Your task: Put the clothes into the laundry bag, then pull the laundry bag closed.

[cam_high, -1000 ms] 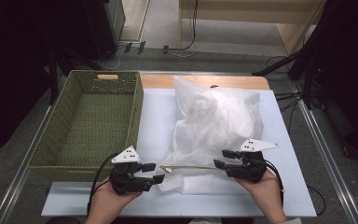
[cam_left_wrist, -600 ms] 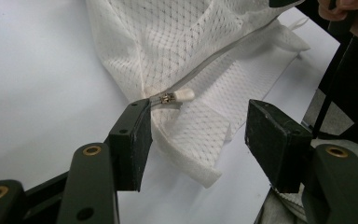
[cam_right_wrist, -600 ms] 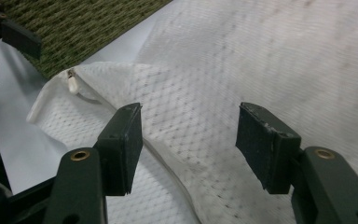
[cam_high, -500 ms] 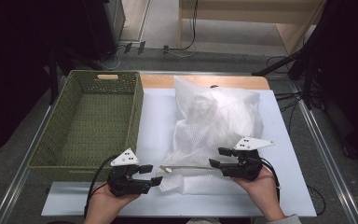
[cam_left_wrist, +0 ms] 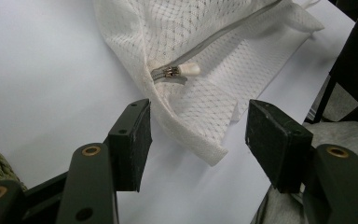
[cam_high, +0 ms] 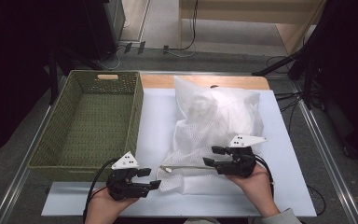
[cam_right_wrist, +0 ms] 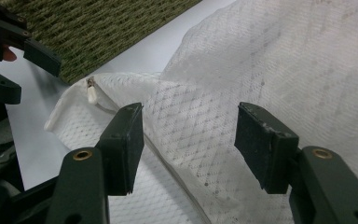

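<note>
A white mesh bag (cam_high: 214, 116) lies on the white table cover (cam_high: 154, 116), its grey zipper running along the near edge to a white pull (cam_high: 165, 169). My left gripper (cam_high: 153, 178) stands open just left of that end. In the left gripper view the bag's corner (cam_left_wrist: 200, 107) lies between the jaws of the left gripper (cam_left_wrist: 198, 135), and neither pad touches it; the zipper pull (cam_left_wrist: 186, 71) sits just beyond. My right gripper (cam_high: 209, 156) is open over the bag's near right part. In the right gripper view the mesh (cam_right_wrist: 270, 70) and zipper lie under the spread jaws of the right gripper (cam_right_wrist: 189, 140).
A green woven basket (cam_high: 137, 112) stands on the left of the table, its wall close to the bag and the left gripper. A wooden strip runs along the far table edge (cam_high: 158, 81). Metal rails frame the table sides, with cables on the floor beyond.
My right gripper has edged a little leftward over the bag's near edge. The left gripper, the bag and the basket have stayed where they were.
</note>
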